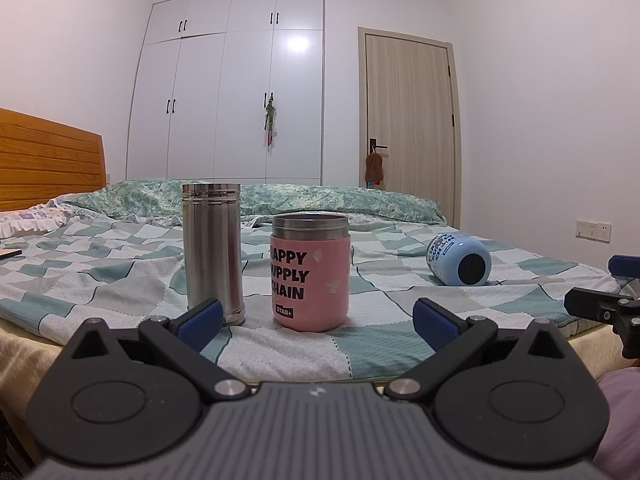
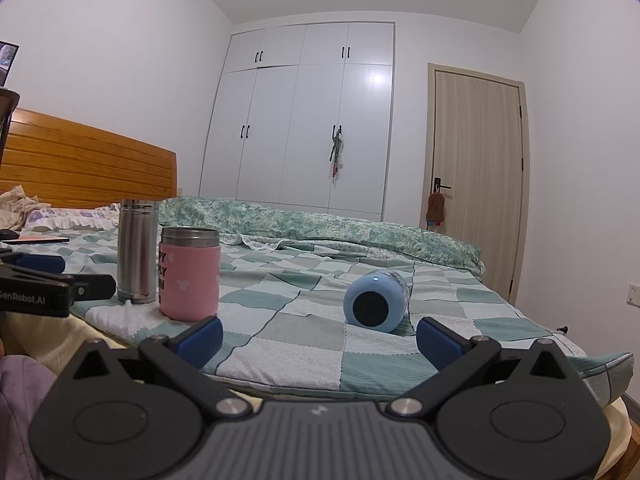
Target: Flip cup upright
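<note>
The light-blue cup [image 2: 376, 300] lay on its side on the bed's checked quilt [image 2: 304, 344], right of the pink cup [image 2: 190, 276]. Our right gripper [image 2: 319, 338] and left gripper [image 1: 318, 318] had jaws wide, empty. We judged it smooth, rigid, likely to roll; grip across its body.

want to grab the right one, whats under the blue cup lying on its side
The blue cup lies on the checked bedsheet, its round end with a dark disc facing the camera. Nothing else shows beneath it. The contact patch and its far side are hidden.
</note>
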The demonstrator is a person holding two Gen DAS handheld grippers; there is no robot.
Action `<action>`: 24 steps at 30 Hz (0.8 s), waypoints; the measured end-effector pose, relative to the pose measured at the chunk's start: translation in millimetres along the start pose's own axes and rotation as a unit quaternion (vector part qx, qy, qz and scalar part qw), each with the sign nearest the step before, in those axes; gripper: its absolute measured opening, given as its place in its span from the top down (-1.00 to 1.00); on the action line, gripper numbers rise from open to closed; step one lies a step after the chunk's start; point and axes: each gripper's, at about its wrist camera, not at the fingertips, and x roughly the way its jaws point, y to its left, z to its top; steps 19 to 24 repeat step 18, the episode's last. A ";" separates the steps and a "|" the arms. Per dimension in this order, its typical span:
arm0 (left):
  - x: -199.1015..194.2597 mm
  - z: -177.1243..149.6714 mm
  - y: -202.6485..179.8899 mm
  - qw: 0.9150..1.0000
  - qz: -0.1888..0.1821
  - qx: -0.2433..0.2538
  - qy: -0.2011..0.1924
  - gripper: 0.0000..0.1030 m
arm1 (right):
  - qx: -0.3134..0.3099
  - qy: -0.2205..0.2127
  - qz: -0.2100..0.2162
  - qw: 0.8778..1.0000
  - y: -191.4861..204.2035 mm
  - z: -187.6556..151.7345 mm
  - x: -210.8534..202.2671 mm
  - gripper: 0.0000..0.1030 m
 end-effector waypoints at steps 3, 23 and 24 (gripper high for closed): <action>0.1 0.1 0.0 1.000 0.000 0.000 0.000 -1.00 | 0.000 0.000 0.000 1.000 0.0 0.2 -0.2 -1.00; -1.2 0.4 -0.5 1.000 0.000 -0.001 -0.001 -1.00 | 0.000 0.000 0.000 1.000 0.2 0.2 0.1 -1.00; -1.2 0.4 -0.5 1.000 0.000 -0.001 -0.001 -1.00 | 0.000 0.000 0.000 1.000 0.2 0.2 0.1 -1.00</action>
